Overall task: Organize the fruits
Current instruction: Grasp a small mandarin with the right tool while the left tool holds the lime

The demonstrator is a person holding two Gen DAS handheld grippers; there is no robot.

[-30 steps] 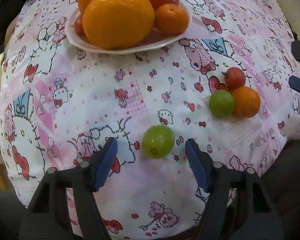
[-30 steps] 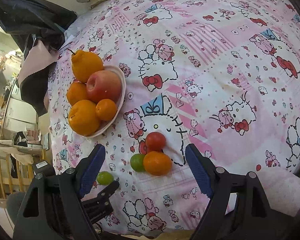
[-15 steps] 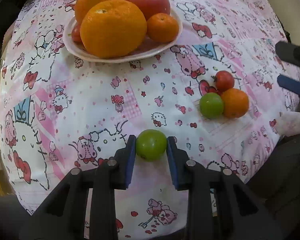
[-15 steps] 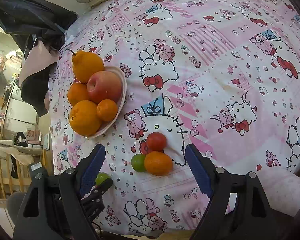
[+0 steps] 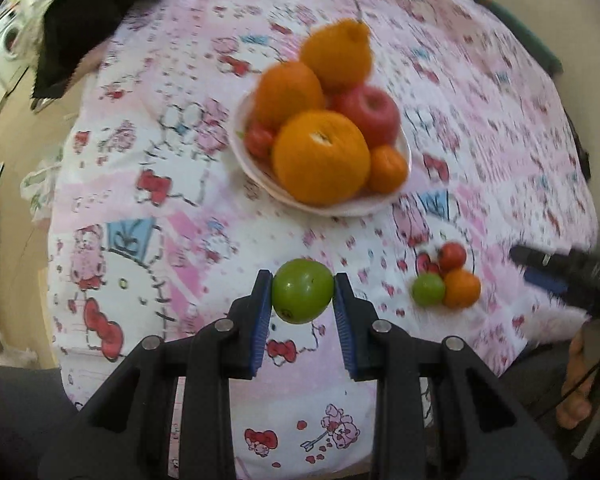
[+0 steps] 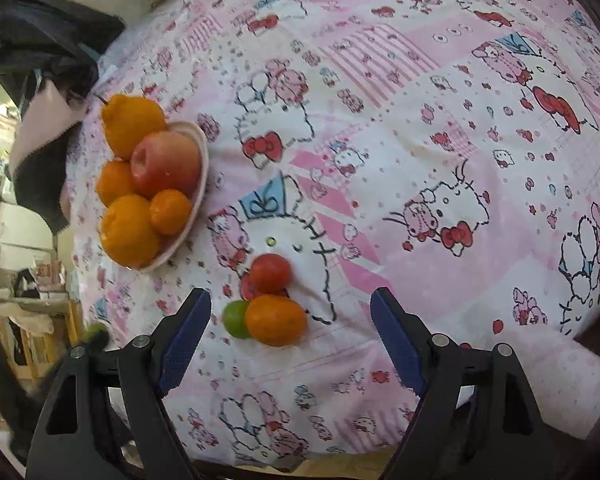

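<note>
- Surface: pink-and-white cartoon-cat print cloth (image 6: 400,152) covers the whole table, w/ red bows, blue squares, striped patches.
- Room: black fabric bundle (image 5: 80,28) lies far ahead-left of the left gripper at the cloth's edge; white appliance behind it, blurred. Right wrist view shows cluttered shelves and wooden frames off to its left, too blurred to sort.
- Left gripper (image 5: 302,300): blue pads pinch a round green fruit (image 5: 302,297) from both sides, held off the cloth.
- Ahead of the left gripper, slightly right: shallow white-pink plate (image 5: 260,178) piled w/ a big round orange (image 5: 320,156), a red apple (image 5: 368,112), a small mandarin (image 5: 388,170), a second orange (image 5: 288,94), a knobby stemmed orange citrus (image 5: 338,54) and a small red tomato (image 5: 259,141).
- Right gripper (image 6: 290,338): jaws spread wide, nothing between pads. Just ahead on the cloth, touching trio: small red tomato-like fruit (image 6: 270,274), small orange mandarin (image 6: 276,320), small green lime-like fruit (image 6: 236,319).
- Left view only: plate's tomato, right gripper's dark tip at far right, bare fingers on its handle.
- Right view only: far half of the cloth; held green fruit shows as a blur low-left beside its left finger.
</note>
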